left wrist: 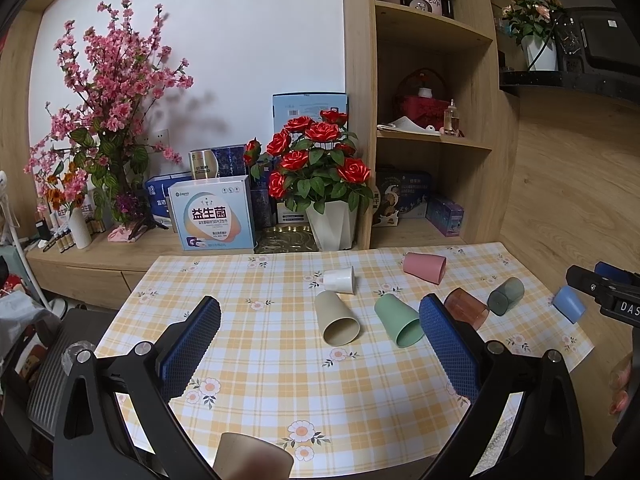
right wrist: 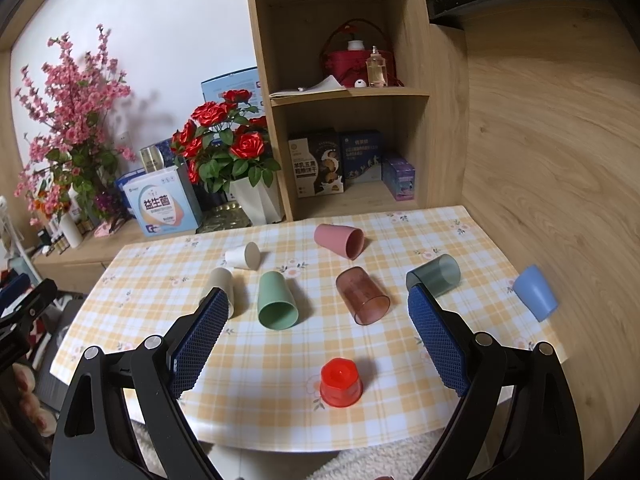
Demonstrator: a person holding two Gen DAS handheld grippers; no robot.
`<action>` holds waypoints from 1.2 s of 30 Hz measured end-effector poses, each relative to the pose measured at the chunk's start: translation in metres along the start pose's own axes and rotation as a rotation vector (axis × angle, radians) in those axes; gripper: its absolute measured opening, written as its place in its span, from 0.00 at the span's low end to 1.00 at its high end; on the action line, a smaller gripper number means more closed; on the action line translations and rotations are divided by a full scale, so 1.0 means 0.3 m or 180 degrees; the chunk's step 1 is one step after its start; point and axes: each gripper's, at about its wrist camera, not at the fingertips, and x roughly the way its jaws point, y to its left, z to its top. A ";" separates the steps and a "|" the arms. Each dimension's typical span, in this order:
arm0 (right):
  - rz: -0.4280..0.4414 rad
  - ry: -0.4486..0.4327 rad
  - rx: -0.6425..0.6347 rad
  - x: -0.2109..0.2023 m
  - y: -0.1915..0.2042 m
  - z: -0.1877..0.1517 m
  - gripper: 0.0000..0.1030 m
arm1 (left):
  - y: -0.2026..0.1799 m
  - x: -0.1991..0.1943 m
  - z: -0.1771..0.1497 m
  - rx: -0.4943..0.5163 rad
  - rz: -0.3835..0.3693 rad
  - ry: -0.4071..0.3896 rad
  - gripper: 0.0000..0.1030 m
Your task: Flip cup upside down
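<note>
A blurred tan cup (left wrist: 253, 458) sits closest to the left wrist lens, low between the arms of the left tool (left wrist: 320, 316), whose blue textured pads are spread wide and hold nothing. In the right wrist view the right tool (right wrist: 318, 308) is likewise spread wide and empty, and the nearest thing ahead of it is a red translucent faceted cup (right wrist: 341, 381) standing mouth-down on the tabletop (right wrist: 400, 400).

Seven more cups lie on their sides further back: a beige cup (right wrist: 220, 284) partly behind the right tool's left pad, a mint green cup (right wrist: 277, 300), a small white cup (right wrist: 243, 256), a pink cup (right wrist: 339, 240), a brown see-through cup (right wrist: 362, 296), a smoky grey see-through cup (right wrist: 434, 274), and a blue cup (right wrist: 535, 293) near the right edge. All are plain tapered tumblers; the green, beige, pink, white and blue ones look matte and opaque, the brown, grey and red ones clear plastic. That makes nine cups counted across both views.

The tabletop wears a yellow-and-white plaid cloth (left wrist: 280, 380) printed with small flowers. Behind it stand a wooden shelf unit (right wrist: 340, 100) with boxes and a red basket, a white pot of red roses (right wrist: 224, 140), a spray of pink blossoms (right wrist: 72, 92), and a white wall; a wood-grain panel closes the right side.
</note>
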 end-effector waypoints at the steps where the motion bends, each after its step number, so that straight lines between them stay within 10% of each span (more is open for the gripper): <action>1: -0.0002 0.0000 0.0001 0.001 0.000 0.001 0.86 | 0.000 0.000 0.000 0.0000 0.0001 -0.0002 0.94; 36: -0.0003 0.0010 0.0003 0.004 -0.005 0.001 0.86 | -0.006 0.005 -0.007 -0.0003 0.0009 0.0004 0.94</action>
